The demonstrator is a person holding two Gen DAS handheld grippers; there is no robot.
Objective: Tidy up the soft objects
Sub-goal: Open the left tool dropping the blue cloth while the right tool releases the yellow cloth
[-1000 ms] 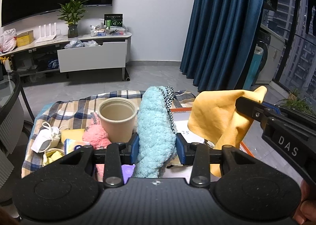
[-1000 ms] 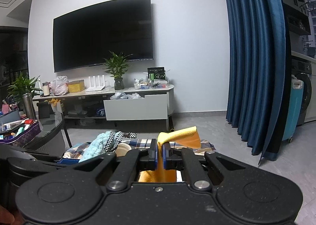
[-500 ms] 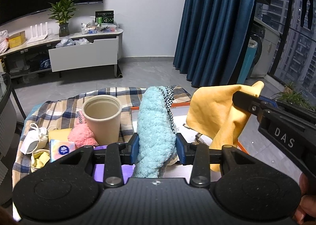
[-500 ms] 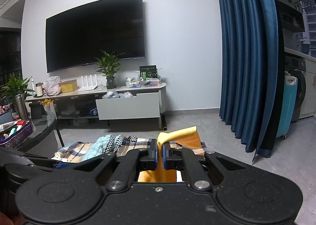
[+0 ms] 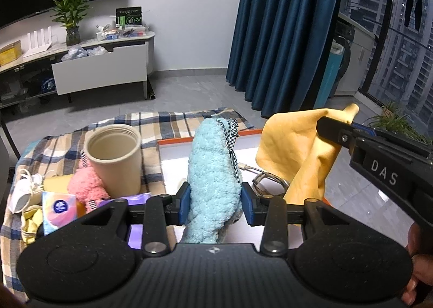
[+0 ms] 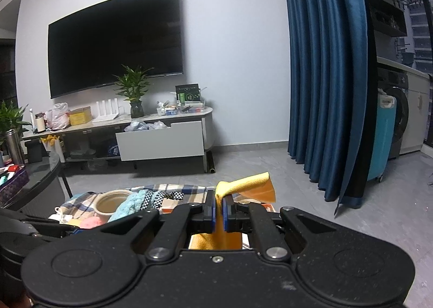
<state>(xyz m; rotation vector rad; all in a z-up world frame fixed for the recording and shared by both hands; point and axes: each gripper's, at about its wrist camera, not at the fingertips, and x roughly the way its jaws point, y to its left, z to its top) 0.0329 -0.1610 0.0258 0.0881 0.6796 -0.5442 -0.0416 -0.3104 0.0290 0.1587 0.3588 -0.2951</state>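
Note:
My left gripper [image 5: 215, 206] is shut on a fluffy light-blue sock [image 5: 212, 172] with a black-and-white checked trim [image 5: 230, 129], held up above a white tray with an orange rim [image 5: 176, 142]. My right gripper [image 6: 219, 212] is shut on a yellow cloth [image 6: 243, 186], lifted to the right of the sock; the cloth also shows in the left wrist view [image 5: 297, 143], with the right gripper [image 5: 335, 129] pinching its top corner. The sock also shows in the right wrist view [image 6: 127, 206].
A beige cup [image 5: 115, 156] stands on the plaid tablecloth [image 5: 54, 151]. Beside it lie a pink fluffy sock [image 5: 86, 186], a tissue pack [image 5: 58, 210], a white charger with cable [image 5: 24, 189] and a purple item [image 5: 135, 226]. A grey cable [image 5: 266, 179] lies in the tray.
Both grippers have shifted a little to the left and back with their loads still held. The cup and the table items now sit more to the left in the left wrist view.

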